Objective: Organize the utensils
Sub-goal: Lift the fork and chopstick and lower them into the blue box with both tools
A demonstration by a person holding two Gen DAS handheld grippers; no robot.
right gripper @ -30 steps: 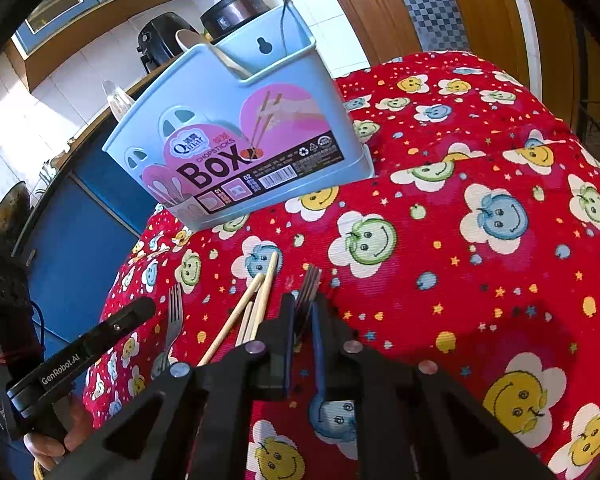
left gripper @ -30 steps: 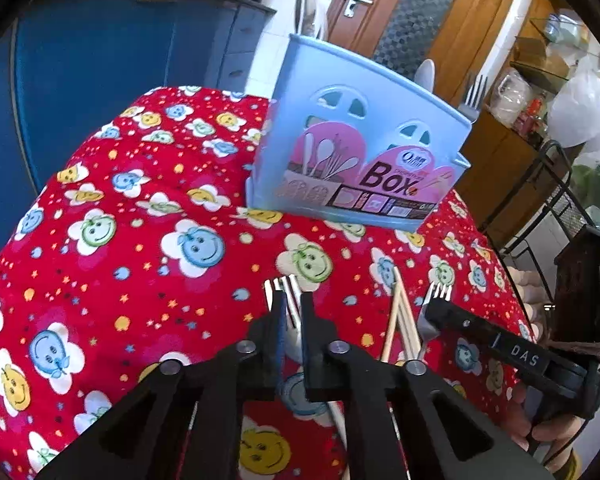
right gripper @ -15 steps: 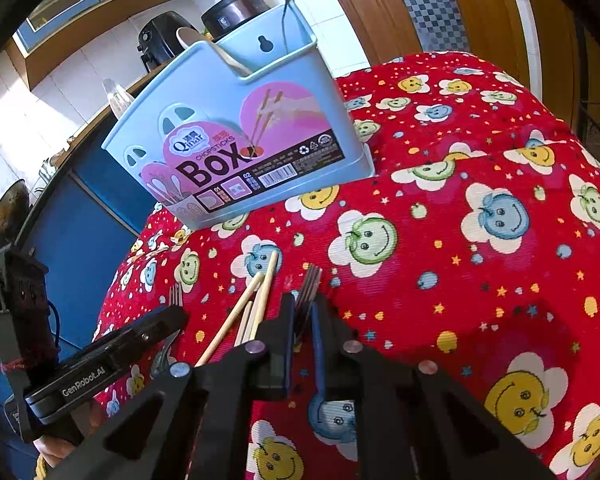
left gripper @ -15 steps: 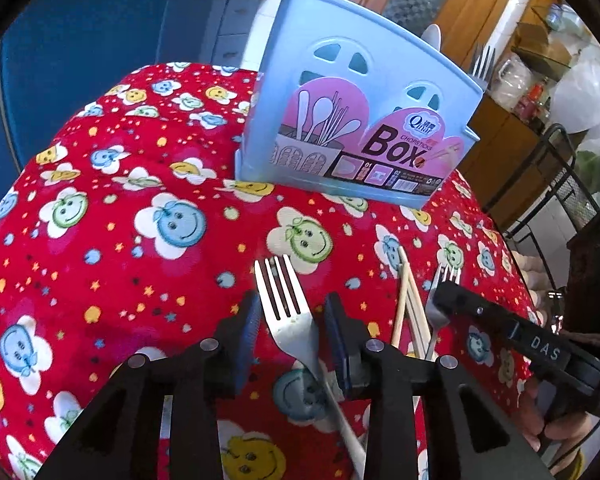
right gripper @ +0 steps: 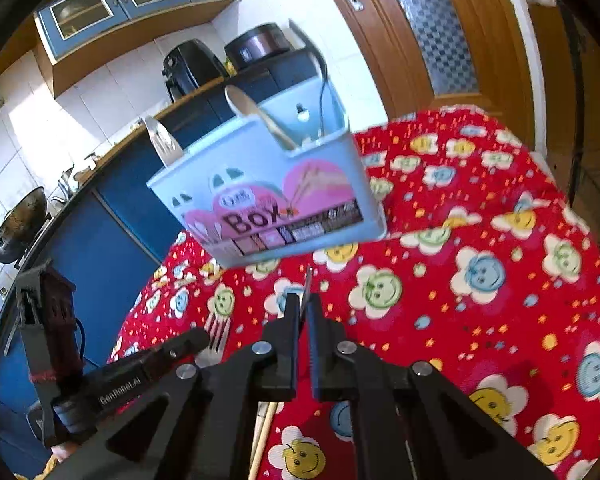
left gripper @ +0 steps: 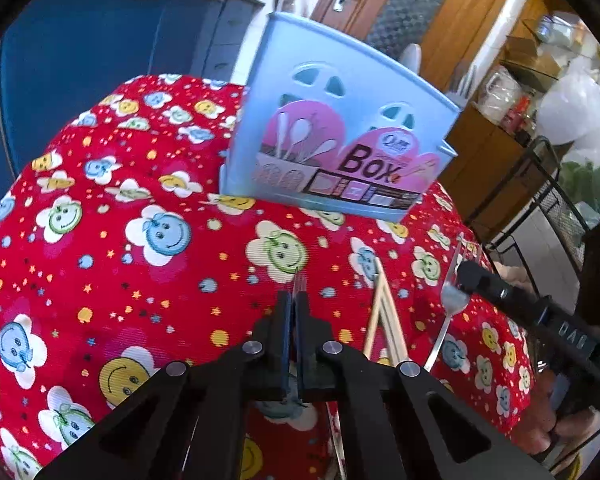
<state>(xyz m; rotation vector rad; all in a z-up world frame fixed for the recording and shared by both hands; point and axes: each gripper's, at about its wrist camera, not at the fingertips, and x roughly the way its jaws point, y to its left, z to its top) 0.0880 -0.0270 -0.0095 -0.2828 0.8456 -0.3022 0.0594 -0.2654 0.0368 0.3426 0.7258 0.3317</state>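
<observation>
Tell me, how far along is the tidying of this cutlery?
Some is done: a spoon and other utensils already stand in the blue box. In hand: the left gripper is shut on one fork, the right gripper on another fork, neither in the box yet. Left: the chopsticks lie on the red tablecloth.

The red cloth on the desk is free left of the blue utensil box, which blocks the far side. Chopsticks lie between the tools; the box top seems crowded.
</observation>
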